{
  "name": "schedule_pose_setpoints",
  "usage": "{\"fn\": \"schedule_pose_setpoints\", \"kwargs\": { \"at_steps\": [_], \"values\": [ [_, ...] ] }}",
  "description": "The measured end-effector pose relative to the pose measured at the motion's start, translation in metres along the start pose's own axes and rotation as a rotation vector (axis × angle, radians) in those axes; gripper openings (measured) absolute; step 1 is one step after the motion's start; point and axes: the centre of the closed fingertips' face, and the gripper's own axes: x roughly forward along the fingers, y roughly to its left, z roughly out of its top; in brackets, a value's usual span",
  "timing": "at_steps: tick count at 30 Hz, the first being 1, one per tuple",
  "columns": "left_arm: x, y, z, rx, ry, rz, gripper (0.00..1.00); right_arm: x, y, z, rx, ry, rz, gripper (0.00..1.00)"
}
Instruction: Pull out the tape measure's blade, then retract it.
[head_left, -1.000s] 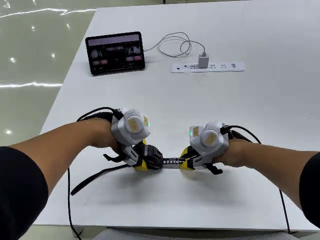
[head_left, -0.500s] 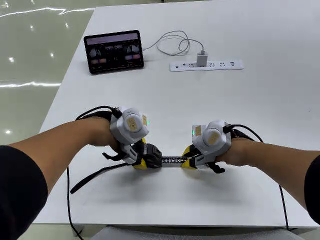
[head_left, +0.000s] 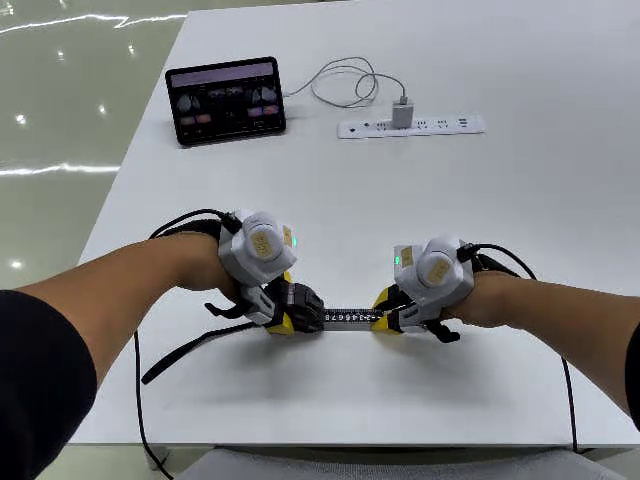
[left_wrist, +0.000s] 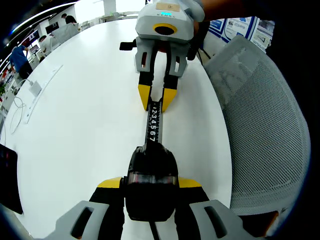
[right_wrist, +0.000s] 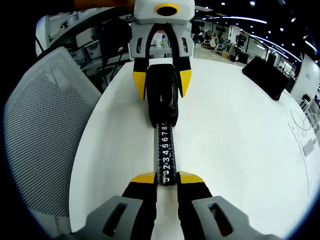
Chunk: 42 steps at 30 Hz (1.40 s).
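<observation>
left hand-held gripper (left_wrist: 150, 184) squeezes the tape measure (left_wrist: 151, 167) body | right hand-held gripper (right_wrist: 167, 178) pinches the blade (right_wrist: 165, 145) tip | blade looks thin and springy, so hold its tip tight

A white table (head_left: 470, 210) stands on a glossy, light-streaked floor (head_left: 60, 120) beside a mesh chair (left_wrist: 260, 125).

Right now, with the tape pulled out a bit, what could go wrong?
The right claw pinches just the tip of the blade, so it might slip and the blade could snap back into the black case. The left claw holds that case; if its grip loosens, the case could slide along the white table.
</observation>
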Motion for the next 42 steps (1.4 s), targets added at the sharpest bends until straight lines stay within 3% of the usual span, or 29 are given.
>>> {"fn": "schedule_pose_setpoints", "kwargs": {
  "at_steps": [42],
  "values": [
    [0.000, -0.002, 0.001, -0.025, -0.012, 0.017, 0.35, -0.018, -0.002, -0.024, 0.020, 0.011, -0.009, 0.10]
  ]
}}
